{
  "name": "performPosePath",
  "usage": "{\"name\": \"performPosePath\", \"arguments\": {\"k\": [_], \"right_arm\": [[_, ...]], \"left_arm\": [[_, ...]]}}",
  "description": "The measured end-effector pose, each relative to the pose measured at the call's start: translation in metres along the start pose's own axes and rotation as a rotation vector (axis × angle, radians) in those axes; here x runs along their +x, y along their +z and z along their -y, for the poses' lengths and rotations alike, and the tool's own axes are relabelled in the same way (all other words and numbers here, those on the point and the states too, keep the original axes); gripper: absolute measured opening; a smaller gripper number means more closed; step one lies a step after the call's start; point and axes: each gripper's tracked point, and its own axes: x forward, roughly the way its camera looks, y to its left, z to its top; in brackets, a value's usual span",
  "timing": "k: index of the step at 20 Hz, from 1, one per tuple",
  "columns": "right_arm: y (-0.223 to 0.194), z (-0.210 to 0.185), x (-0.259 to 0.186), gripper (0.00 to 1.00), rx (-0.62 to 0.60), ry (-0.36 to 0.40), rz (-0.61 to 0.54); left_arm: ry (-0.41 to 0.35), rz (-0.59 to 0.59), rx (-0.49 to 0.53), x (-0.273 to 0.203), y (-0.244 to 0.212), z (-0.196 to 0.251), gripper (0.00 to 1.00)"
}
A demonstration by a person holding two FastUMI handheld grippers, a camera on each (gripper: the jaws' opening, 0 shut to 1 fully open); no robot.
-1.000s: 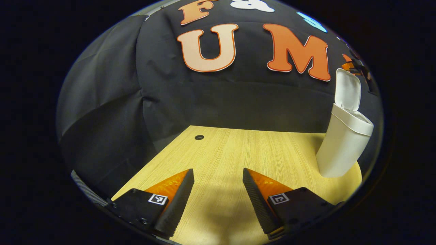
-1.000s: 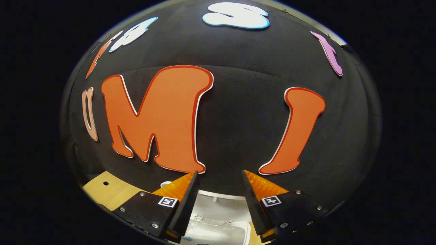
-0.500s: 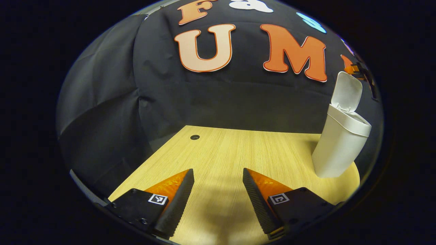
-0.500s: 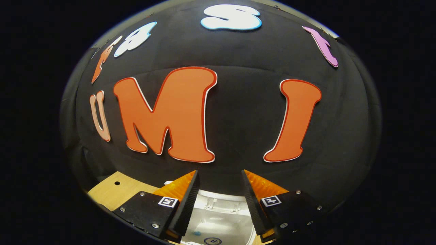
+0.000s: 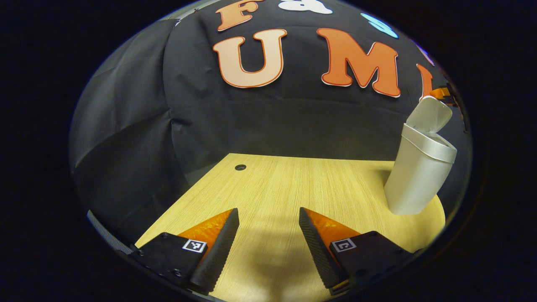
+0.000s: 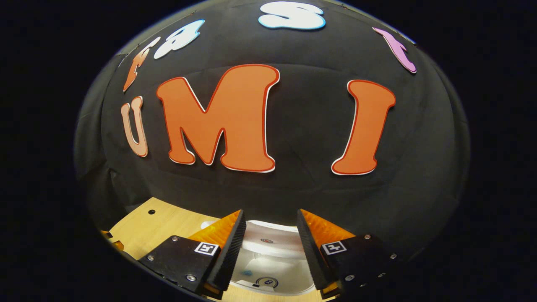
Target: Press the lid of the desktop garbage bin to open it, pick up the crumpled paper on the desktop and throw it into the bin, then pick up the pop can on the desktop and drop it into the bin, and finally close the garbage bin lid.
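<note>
The white plastic flip lid (image 5: pixel 432 115) of the white plastic desktop bin (image 5: pixel 417 176) has tipped lower than a second ago, so closing is probably underway. A can top (image 6: pixel 266 282) seems to lie inside the bin. Above the bin, the right gripper (image 6: pixel 268 247) has its fingers apart; beside the bin, over the pale wooden tabletop (image 5: pixel 293 188), the left gripper (image 5: pixel 268 247) is apart too.

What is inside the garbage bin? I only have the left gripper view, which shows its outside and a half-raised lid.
Observer: The right gripper view looks down into the garbage bin; what looks like a pop can's round top lies inside.
Operator: And the right gripper itself?
Observer: The right gripper is open and empty above the bin's mouth, with the lid just ahead between its fingers.
</note>
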Motion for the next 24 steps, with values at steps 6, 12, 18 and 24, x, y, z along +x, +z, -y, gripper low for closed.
{"name": "performPosePath", "arguments": {"k": [6, 12, 18, 24], "right_arm": [[-0.034, -0.002, -0.009, 0.75, 0.022, 0.003, -0.033], [-0.078, -0.016, -0.017, 0.74, 0.029, 0.006, -0.095], [-0.109, -0.022, -0.024, 0.73, 0.08, -0.003, -0.122], [-0.117, -0.025, -0.029, 0.74, 0.061, -0.015, -0.12]], "left_arm": [[-0.033, 0.001, 0.045, -0.003, -0.003, 0.01, 0.92], [-0.058, -0.004, 0.06, -0.007, -0.007, 0.02, 0.92], [-0.082, -0.033, 0.041, -0.007, -0.017, 0.03, 0.92], [-0.084, -0.032, 0.088, -0.008, -0.02, 0.035, 0.92]]}}
